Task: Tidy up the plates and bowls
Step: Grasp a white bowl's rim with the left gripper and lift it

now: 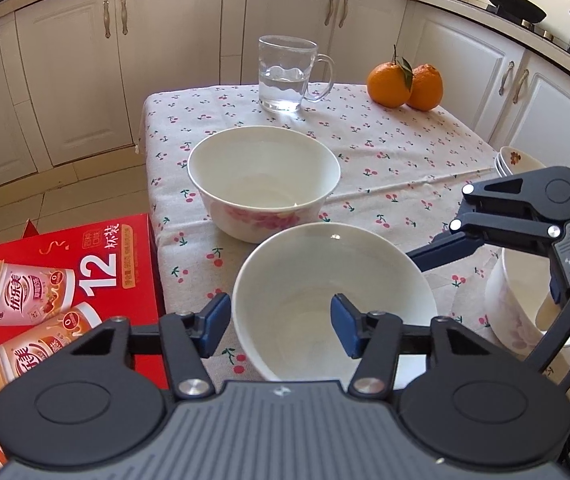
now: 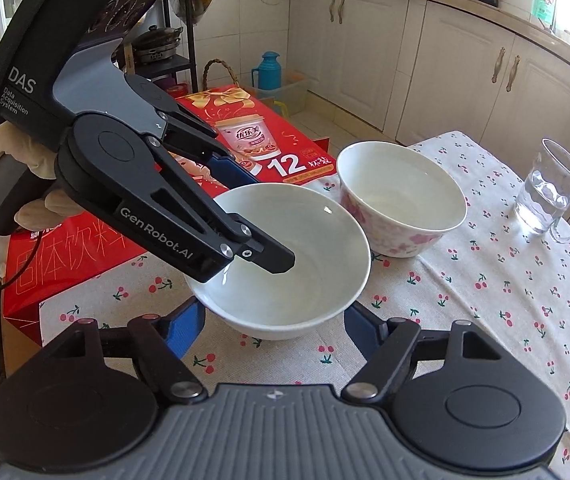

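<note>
At the table's near edge, the white bowl point(image 1: 317, 264) is being picked up.

The left claw point(image 1: 281, 320) is clamped over the bowl's wall, with one finger inside and one outside. The right claw point(image 2: 273, 320) is set half open around the same bowl's near side; whether its pads press cannot be told. The bowl sits on the cloth point(image 1: 385, 140), just in front of the pink bowl point(image 1: 263, 184), with a cup point(image 1: 285, 76) well behind. Next, a slow, level lift is likely needed so the bowls can be stacked.
</note>
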Demonstrator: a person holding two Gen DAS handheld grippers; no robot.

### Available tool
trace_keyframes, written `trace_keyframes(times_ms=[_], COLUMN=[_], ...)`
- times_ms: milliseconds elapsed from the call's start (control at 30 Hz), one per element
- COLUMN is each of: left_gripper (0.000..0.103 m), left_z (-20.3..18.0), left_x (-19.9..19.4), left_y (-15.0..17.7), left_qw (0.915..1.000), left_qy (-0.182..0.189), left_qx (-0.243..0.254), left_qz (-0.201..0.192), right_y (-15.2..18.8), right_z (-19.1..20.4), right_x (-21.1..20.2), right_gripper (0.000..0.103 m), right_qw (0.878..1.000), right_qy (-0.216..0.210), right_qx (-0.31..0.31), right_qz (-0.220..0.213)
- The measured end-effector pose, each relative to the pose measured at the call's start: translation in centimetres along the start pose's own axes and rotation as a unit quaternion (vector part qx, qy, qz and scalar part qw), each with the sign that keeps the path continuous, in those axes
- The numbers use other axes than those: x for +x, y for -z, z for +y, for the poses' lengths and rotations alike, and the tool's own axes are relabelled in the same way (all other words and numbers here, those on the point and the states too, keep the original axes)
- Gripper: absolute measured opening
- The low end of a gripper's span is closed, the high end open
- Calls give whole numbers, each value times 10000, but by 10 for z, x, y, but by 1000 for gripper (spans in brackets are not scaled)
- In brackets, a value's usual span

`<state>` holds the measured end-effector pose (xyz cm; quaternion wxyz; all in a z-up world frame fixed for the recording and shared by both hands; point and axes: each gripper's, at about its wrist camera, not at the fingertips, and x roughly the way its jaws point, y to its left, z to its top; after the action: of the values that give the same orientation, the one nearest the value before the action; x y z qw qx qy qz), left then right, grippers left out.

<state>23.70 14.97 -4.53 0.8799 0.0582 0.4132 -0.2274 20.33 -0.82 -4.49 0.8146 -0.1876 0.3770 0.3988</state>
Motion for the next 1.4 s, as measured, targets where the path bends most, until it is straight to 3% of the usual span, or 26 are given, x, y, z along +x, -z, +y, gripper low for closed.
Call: trace_keyframes(times_ms=[633, 1400], left_gripper=[52, 52], left_z=[-12, -97], left_x=[-10, -43], left_y=[-4, -29], left_qw=[9999, 9965], left_qy=[82, 287], left_qx=[137, 747], left_qz=[12, -256], right_y=[2, 35], right_z=[3, -2], right_x=[-12, -106], right_gripper=[80, 80], right_qw=[10000, 9977], right_qy=[-5, 357], right_qx=[46, 244], right_qz=[-76, -524])
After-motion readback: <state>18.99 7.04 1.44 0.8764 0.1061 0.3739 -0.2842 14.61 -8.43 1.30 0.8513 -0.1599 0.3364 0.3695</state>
